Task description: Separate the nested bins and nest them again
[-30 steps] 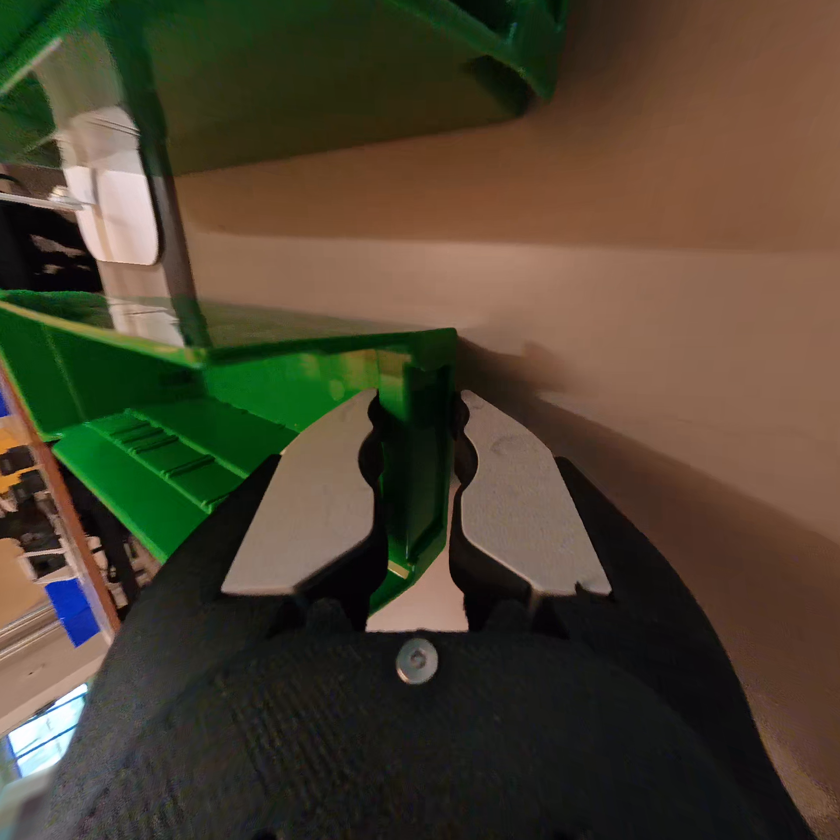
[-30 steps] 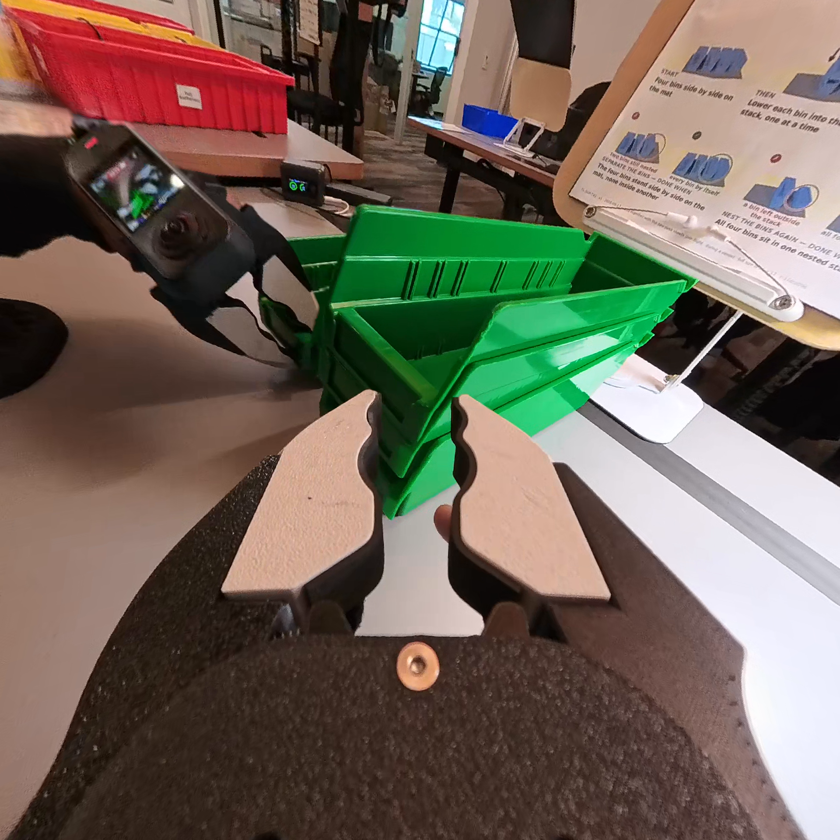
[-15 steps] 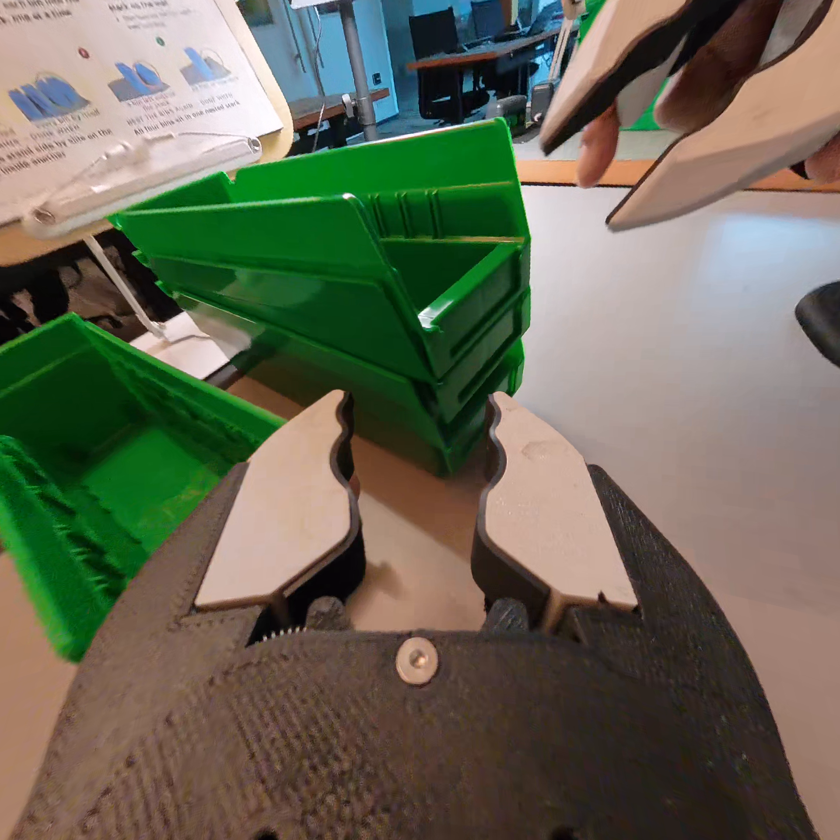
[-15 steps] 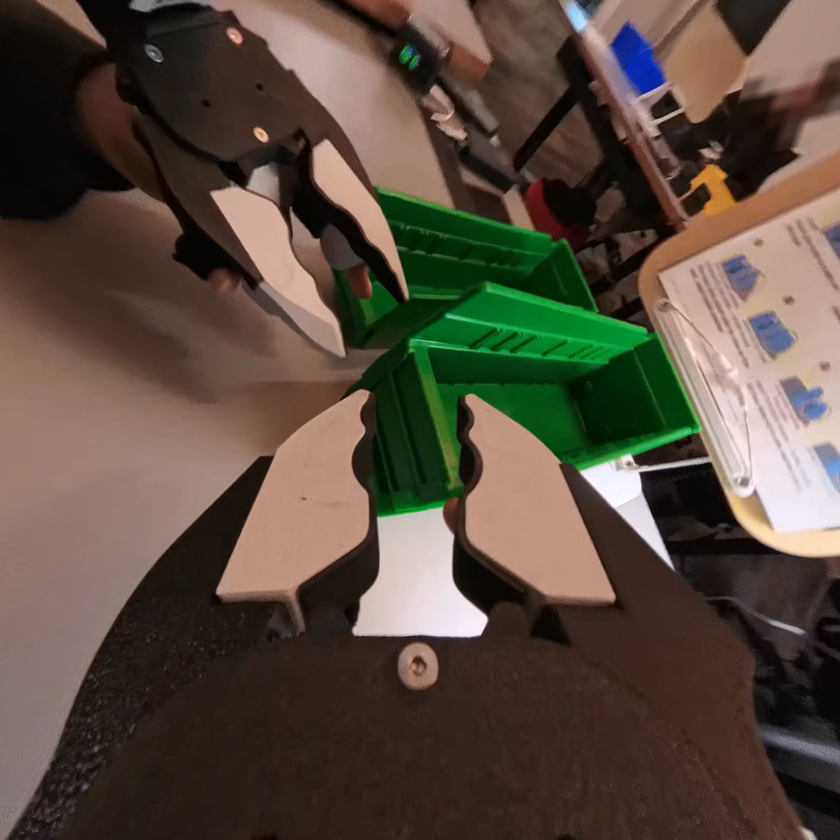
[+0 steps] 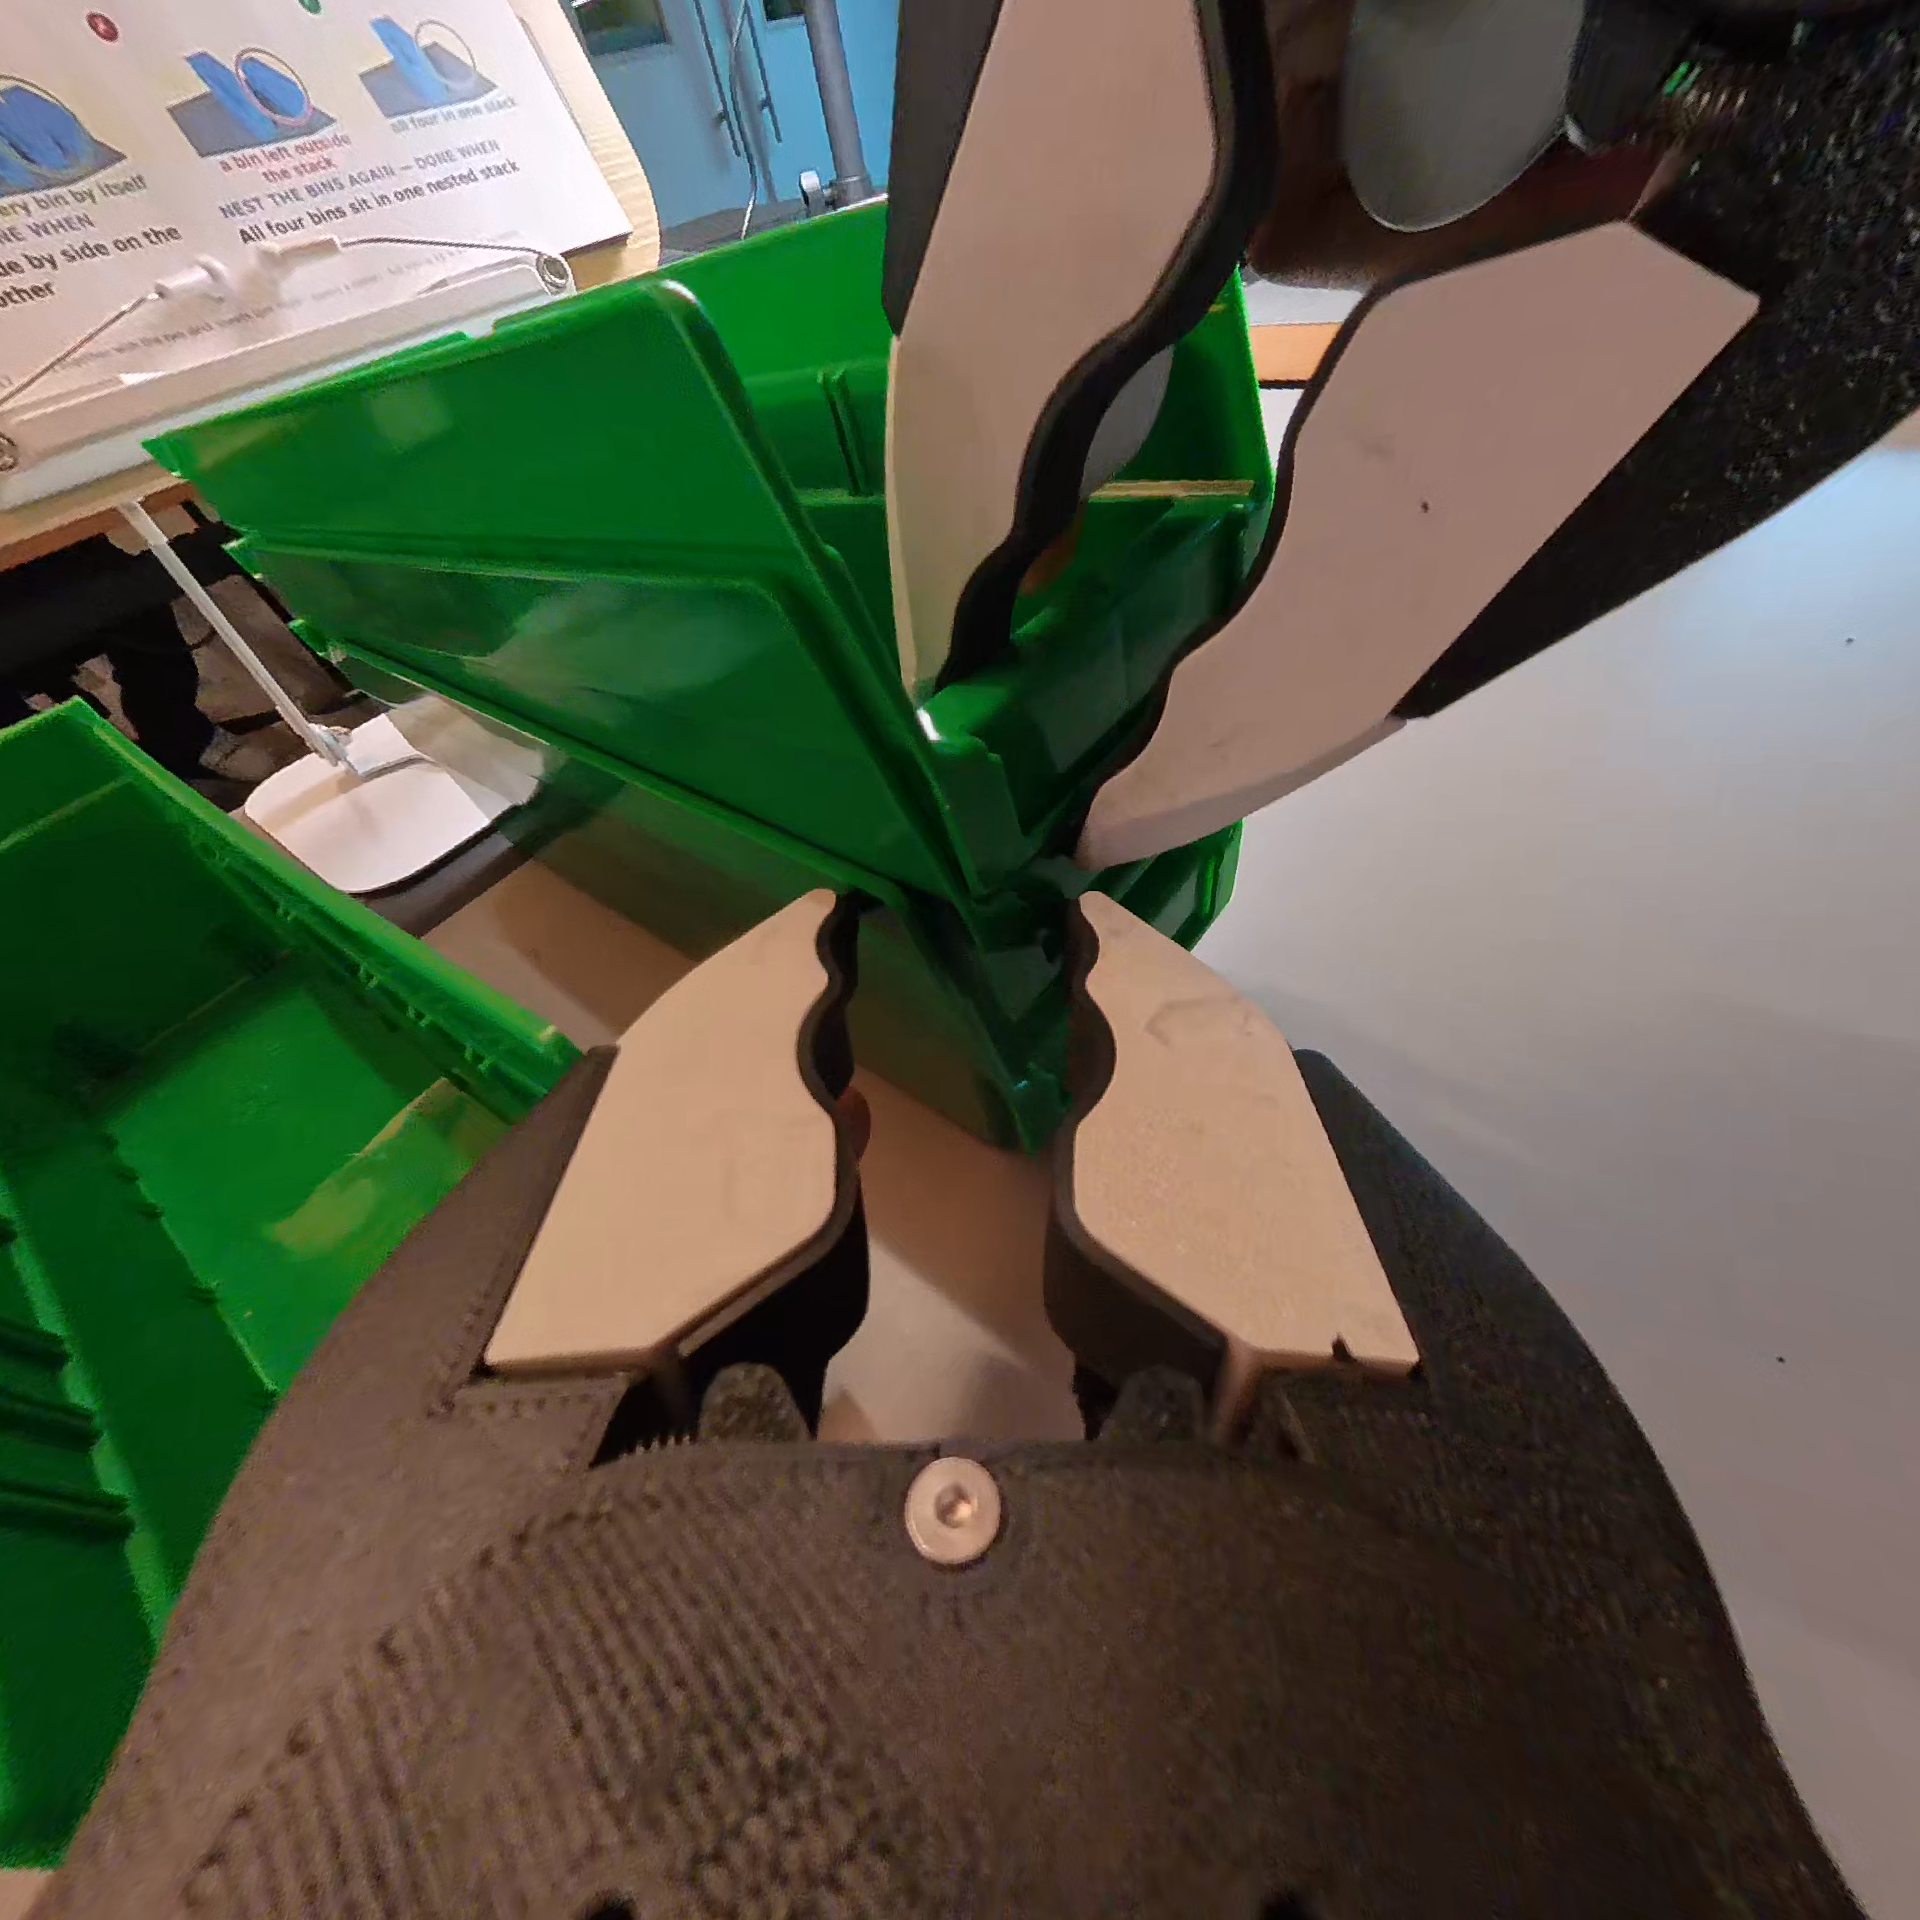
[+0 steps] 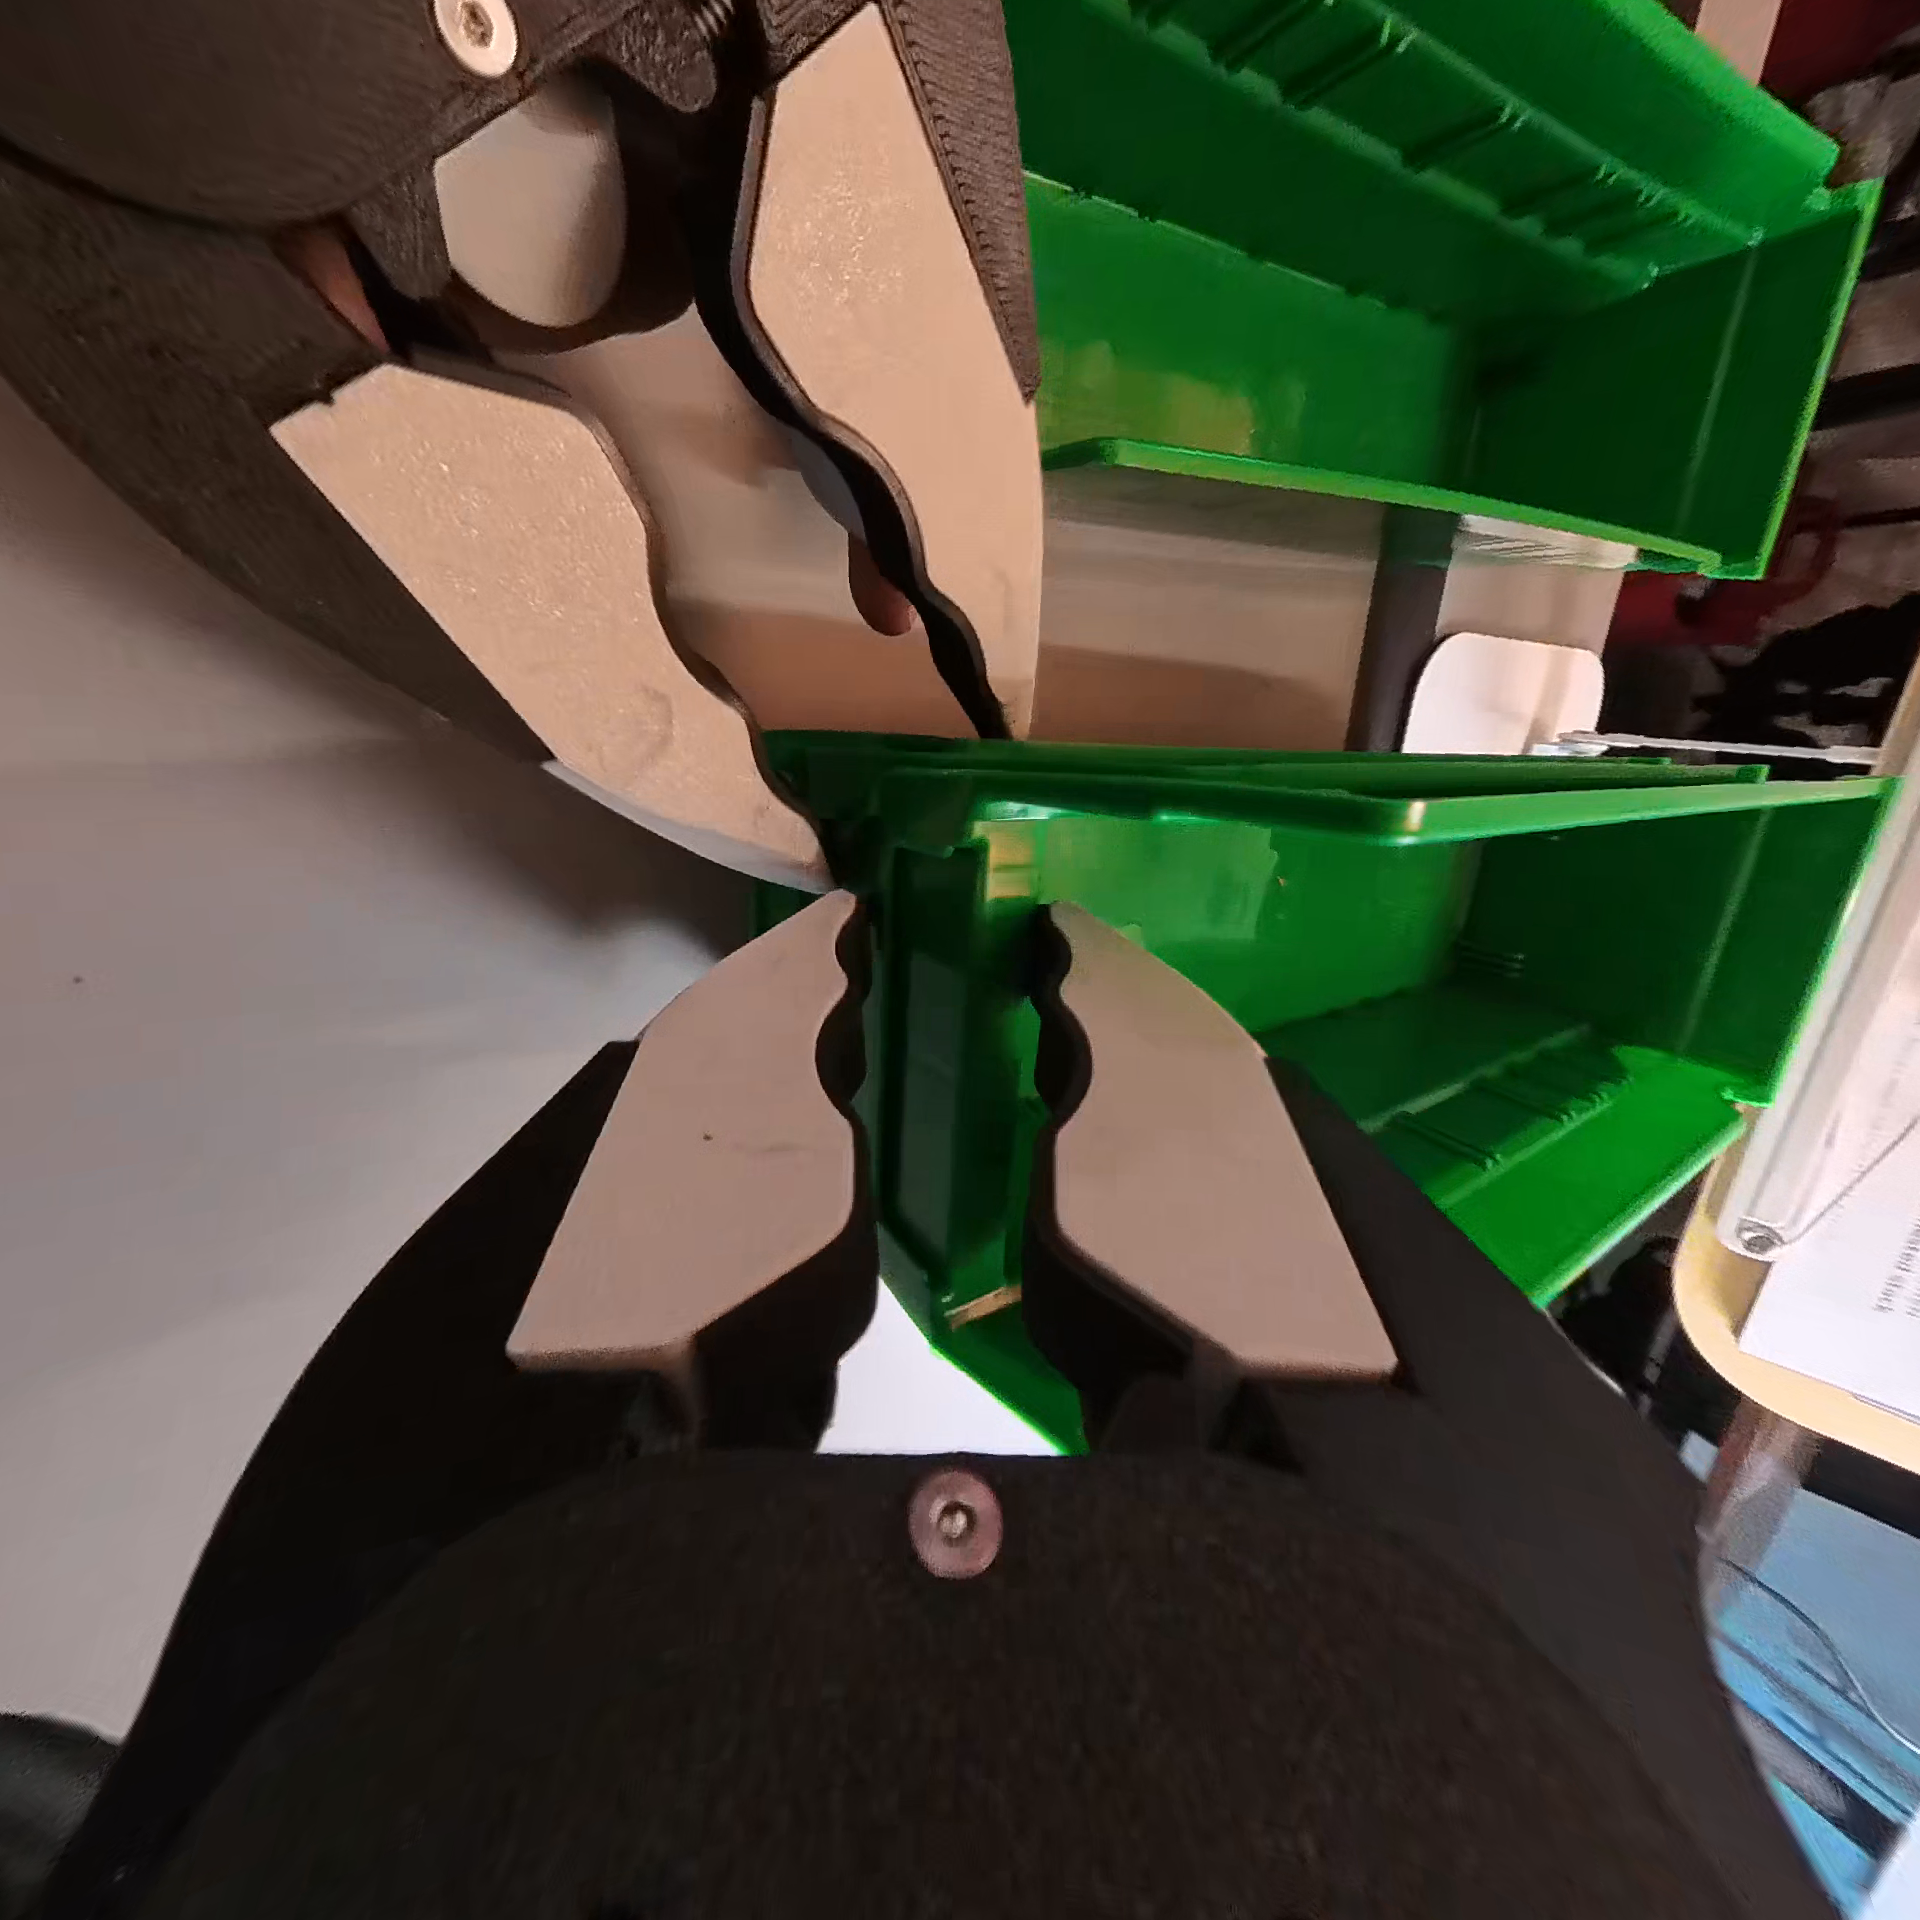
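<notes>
Office-like workroom (instruction sheet [image 5: 260,177] on stand), pale worktable [image 5: 1558,1039]

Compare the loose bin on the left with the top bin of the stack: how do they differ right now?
The loose bin lies alone on the table; the top bin sits in the stack. No gripper touches the loose bin; the right gripper is clamped on the top bin's end wall. The loose bin lies flat; the top bin sits tilted against the bins under it. Both are green, alike in shape, and look empty.
</notes>
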A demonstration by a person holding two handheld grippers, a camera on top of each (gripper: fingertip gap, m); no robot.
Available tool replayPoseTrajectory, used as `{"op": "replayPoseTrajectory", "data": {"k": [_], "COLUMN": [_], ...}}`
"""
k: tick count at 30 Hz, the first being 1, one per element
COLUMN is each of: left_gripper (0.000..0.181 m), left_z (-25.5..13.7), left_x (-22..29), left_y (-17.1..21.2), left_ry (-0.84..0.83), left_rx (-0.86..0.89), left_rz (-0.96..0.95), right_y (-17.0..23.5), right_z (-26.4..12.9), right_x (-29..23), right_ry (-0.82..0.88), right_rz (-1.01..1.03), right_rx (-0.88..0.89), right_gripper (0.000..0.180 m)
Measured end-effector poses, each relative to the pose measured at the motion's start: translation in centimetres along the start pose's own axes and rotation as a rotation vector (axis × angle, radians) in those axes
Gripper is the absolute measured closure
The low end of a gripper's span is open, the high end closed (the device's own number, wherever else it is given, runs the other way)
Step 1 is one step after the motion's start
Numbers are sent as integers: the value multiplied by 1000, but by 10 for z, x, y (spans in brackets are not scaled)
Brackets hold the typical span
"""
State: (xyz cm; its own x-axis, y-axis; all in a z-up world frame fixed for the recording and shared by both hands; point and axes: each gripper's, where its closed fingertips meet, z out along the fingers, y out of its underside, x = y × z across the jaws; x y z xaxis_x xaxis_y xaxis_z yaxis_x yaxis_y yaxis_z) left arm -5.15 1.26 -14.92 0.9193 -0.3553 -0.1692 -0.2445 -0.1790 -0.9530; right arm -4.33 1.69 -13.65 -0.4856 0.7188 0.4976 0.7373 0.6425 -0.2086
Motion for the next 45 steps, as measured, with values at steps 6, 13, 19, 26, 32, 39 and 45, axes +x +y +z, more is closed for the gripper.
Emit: {"op": "replayPoseTrajectory", "data": {"k": [6, 13, 19, 26, 32, 39, 45], "left_gripper": [148, 151, 154, 160, 161, 162, 162], "left_z": [2, 0, -3, -6, -7, -7, -5], "left_x": [7, 9, 8, 8, 7, 11, 13], "left_y": [-4, -11, -16, -22, -27, -29, -29], "left_ry": [9, 23, 14, -5, -6, 13, 9], "left_rx": [10, 60, 104, 140, 162, 181, 192], "left_rz": [-13, -47, -81, -73, -90, -103, -103], "right_y": [6, 6, 3, 2, 1, -1, 1], "right_z": [-8, -20, -24, -30, -36, -40, -43], "right_x": [1, 7, 12, 17, 22, 22, 23], "right_ry": [-74, -145, -134, -137, -133, -84, -80], "right_rz": [-9, -17, -16, 1, 4, -40, -35], "right_rx": [-30, -30, -5, 27, 40, 46, 70], "right_gripper": [152, 153, 152, 152, 152, 151, 152]}}
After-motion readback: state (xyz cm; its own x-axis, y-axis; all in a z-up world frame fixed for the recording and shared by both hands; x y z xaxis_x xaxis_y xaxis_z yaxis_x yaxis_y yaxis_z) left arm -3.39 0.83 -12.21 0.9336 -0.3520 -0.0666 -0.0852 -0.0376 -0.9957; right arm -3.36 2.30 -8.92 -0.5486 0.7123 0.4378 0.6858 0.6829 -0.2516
